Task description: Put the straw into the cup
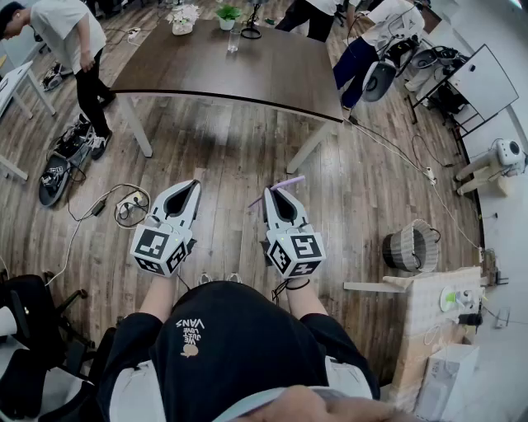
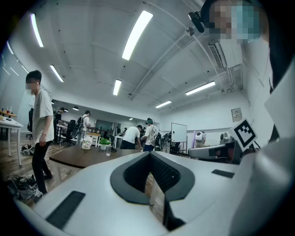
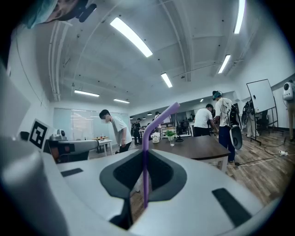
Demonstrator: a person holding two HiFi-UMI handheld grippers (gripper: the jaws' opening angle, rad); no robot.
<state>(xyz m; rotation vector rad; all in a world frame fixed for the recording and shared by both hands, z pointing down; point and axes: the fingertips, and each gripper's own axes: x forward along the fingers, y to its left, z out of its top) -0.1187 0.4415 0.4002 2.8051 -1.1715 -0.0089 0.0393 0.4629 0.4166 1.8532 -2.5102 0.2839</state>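
A bent purple straw [image 1: 277, 187] is pinched between the jaws of my right gripper [image 1: 269, 193], its upper end angling off to the right. In the right gripper view the straw [image 3: 145, 156] stands upright in that gripper [image 3: 144, 151]. My left gripper [image 1: 195, 184] hangs beside it with jaws together and nothing in them; the left gripper view shows the same gripper [image 2: 150, 154]. Both are held level over the wooden floor, short of the table. A clear glass cup [image 1: 233, 39] stands far off on the dark table [image 1: 247, 70], visible too as the cup [image 3: 171, 142] and the cup [image 2: 108, 150].
Two potted plants [image 1: 227, 15] sit by the cup at the table's far side. A person [image 1: 70, 37] stands at left, others at the back right. Cables [image 1: 128, 206] lie on the floor at left, a wicker basket [image 1: 410, 247] at right.
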